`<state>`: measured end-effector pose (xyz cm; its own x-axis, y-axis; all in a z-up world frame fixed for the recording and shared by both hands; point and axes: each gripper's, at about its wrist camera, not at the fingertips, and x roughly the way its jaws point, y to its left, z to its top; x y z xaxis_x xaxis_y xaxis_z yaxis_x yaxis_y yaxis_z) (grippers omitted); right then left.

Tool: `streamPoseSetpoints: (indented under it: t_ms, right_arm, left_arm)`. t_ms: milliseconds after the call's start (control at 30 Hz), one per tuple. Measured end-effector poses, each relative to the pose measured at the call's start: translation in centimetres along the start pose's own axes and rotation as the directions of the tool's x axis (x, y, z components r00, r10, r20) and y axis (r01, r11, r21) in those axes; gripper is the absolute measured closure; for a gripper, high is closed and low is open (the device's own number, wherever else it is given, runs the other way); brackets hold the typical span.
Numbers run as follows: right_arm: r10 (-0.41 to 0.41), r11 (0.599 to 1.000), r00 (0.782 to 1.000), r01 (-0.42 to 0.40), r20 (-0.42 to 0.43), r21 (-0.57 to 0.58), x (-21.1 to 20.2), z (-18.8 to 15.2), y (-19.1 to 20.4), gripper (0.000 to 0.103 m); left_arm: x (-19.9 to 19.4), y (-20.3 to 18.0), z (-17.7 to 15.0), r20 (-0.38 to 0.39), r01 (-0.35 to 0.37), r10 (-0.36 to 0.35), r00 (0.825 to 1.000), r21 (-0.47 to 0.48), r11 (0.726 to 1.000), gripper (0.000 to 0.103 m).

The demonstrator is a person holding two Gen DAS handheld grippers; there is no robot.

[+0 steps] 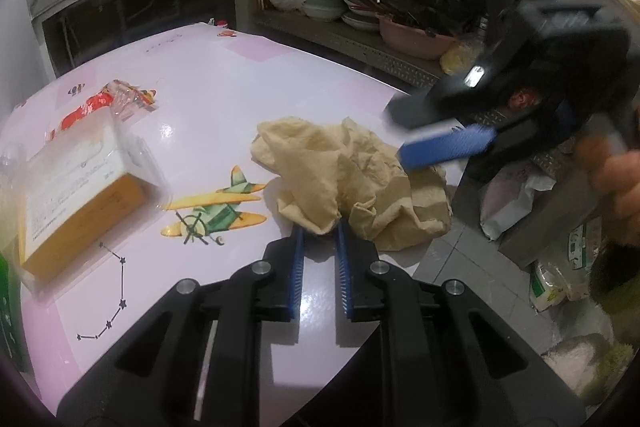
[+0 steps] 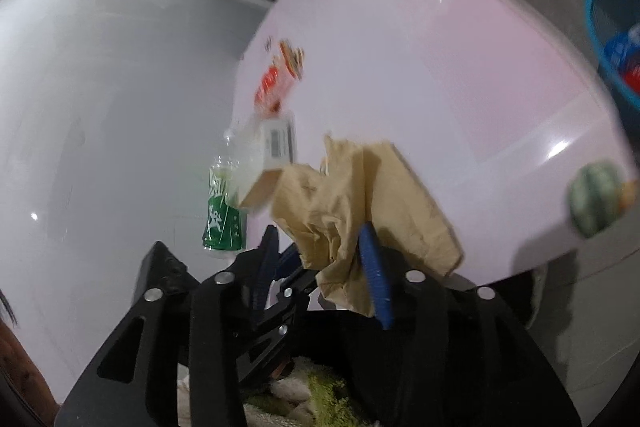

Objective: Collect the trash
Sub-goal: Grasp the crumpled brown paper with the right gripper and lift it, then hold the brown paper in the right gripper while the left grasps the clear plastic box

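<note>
At lower centre, left gripper pinches crumpled paper bag; right gripper half-open beside it; next, lift it binward.

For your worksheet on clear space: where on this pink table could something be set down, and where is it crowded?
Free: the far stretch of the table beyond the crumpled brown paper, and the near strip around the airplane print. Crowded: the left edge, with the wrapped yellow box and red wrapper, and around the paper, where both grippers meet.
</note>
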<state>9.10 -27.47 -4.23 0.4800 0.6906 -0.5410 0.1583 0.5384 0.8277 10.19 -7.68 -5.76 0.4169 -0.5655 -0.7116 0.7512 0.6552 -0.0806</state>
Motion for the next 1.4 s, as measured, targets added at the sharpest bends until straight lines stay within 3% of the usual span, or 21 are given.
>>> streamPoseSetpoints:
  t_ms: [67, 133, 200, 300, 500, 633, 867, 1067, 1233, 1300, 1400]
  right_arm:
    - [-0.062, 0.998, 0.997, 0.063, 0.033, -0.013, -1.2, 0.1, 0.2, 0.052]
    - [-0.195, 0.980, 0.979, 0.197, 0.053, -0.019, -1.5, 0.1, 0.1, 0.048]
    - [-0.254, 0.967, 0.967, 0.254, 0.021, -0.021, -0.5, 0.2, -0.2, 0.048]
    - [-0.169, 0.986, 0.985, 0.170, -0.023, 0.003, 0.9, 0.5, -0.4, 0.047]
    - [-0.169, 0.985, 0.984, 0.167, -0.050, -0.042, 4.1, 1.5, 1.2, 0.048]
    - [-0.237, 0.968, 0.970, 0.232, -0.054, -0.092, 4.6, 1.3, 2.0, 0.066]
    - [-0.331, 0.935, 0.943, 0.325, -0.024, -0.140, 4.6, 1.0, 2.0, 0.090]
    - [-0.376, 0.914, 0.926, 0.375, 0.024, -0.154, 3.8, 1.0, 2.0, 0.093]
    - [-0.360, 0.923, 0.932, 0.363, 0.046, -0.124, 2.1, 2.0, 0.8, 0.093]
    - [-0.349, 0.928, 0.936, 0.351, 0.043, -0.122, 1.8, 2.0, 0.6, 0.093]
    - [-0.337, 0.932, 0.940, 0.340, 0.041, -0.126, 1.8, 2.0, 0.4, 0.093]
  left_arm:
    - [0.1, -0.1, 0.0, 0.001, -0.004, 0.004, 1.000, 0.002, 1.000, 0.089]
    - [0.1, -0.2, 0.0, 0.003, -0.009, 0.009, 1.000, 0.007, 1.000, 0.089]
    - [0.1, -0.4, 0.0, 0.006, -0.015, 0.015, 1.000, 0.015, 1.000, 0.089]
    - [0.1, -0.7, -0.1, 0.012, -0.022, 0.022, 1.000, 0.027, 0.999, 0.089]
    - [0.1, -1.2, -0.3, 0.029, -0.015, 0.014, 0.999, 0.048, 0.999, 0.089]
    - [0.1, -1.6, -0.3, 0.039, -0.024, 0.022, 0.999, 0.068, 0.997, 0.089]
    - [0.0, -1.8, -0.4, 0.046, -0.022, 0.018, 0.999, 0.081, 0.996, 0.086]
    - [-2.9, 0.1, -0.1, 0.056, -0.047, 0.040, 0.998, 0.123, 0.991, 0.061]
    - [-6.4, 4.3, 1.7, 0.118, -0.166, 0.142, 0.983, 0.220, 0.961, 0.019]
    - [-7.0, 6.3, 2.9, 0.111, -0.214, 0.190, 0.975, 0.276, 0.937, 0.014]
    - [-6.3, 9.3, 4.6, 0.026, -0.162, 0.162, 0.986, 0.319, 0.934, 0.013]
